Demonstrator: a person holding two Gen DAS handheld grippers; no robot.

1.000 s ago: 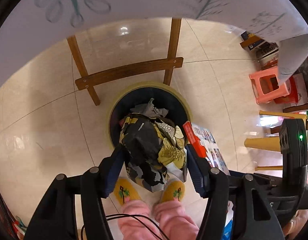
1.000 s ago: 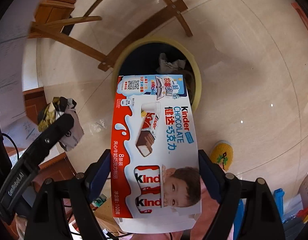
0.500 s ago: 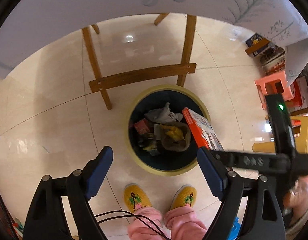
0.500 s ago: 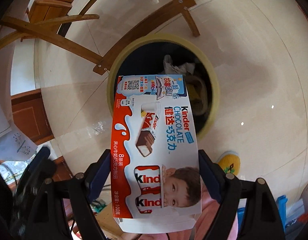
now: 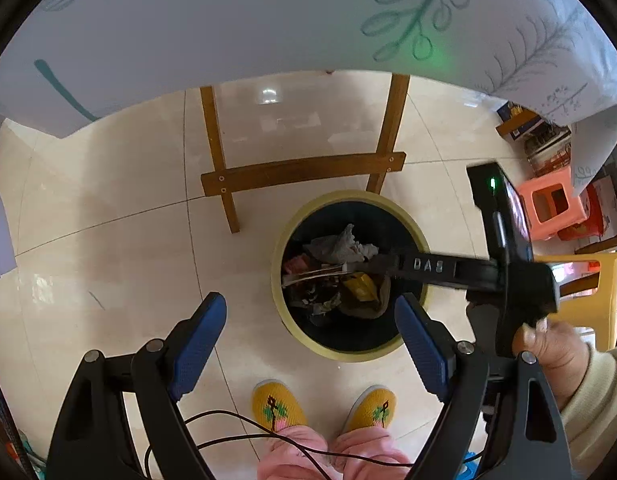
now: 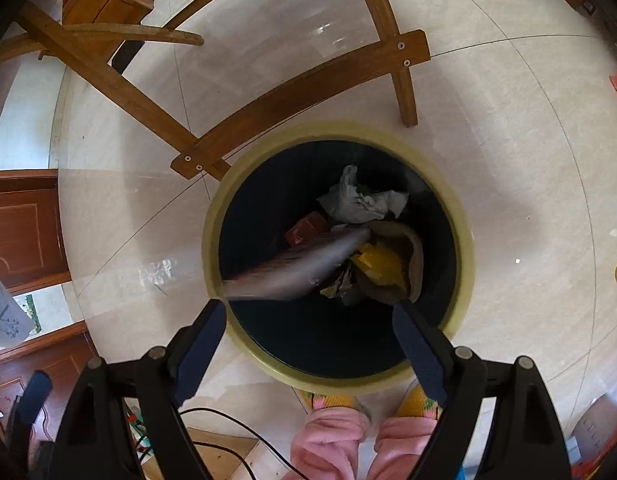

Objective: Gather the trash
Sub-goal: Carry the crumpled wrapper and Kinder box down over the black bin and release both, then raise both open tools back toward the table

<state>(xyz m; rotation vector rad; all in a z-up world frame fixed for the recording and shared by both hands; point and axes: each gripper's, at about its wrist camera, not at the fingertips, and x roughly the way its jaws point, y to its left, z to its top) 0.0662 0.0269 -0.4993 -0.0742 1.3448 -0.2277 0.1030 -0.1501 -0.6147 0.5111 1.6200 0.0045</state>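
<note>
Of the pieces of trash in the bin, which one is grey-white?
The crumpled paper, at the far side of the heap; the others are red, yellow or brown.

trash [image 6: 360,200] in bin [image 6: 464,240], stool [image 5: 300,168] behind

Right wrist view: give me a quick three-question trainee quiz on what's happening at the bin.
1. True or false: the right gripper is clamped on the box.
2. What colour is the bin rim? A pink, B yellowish, C blue.
3. What footwear stands on the floor just at the bin's near side?

Key
1. False: the jaws stand open and the box, blurred, is tipping into the bin.
2. B.
3. Yellow slippers.
</note>
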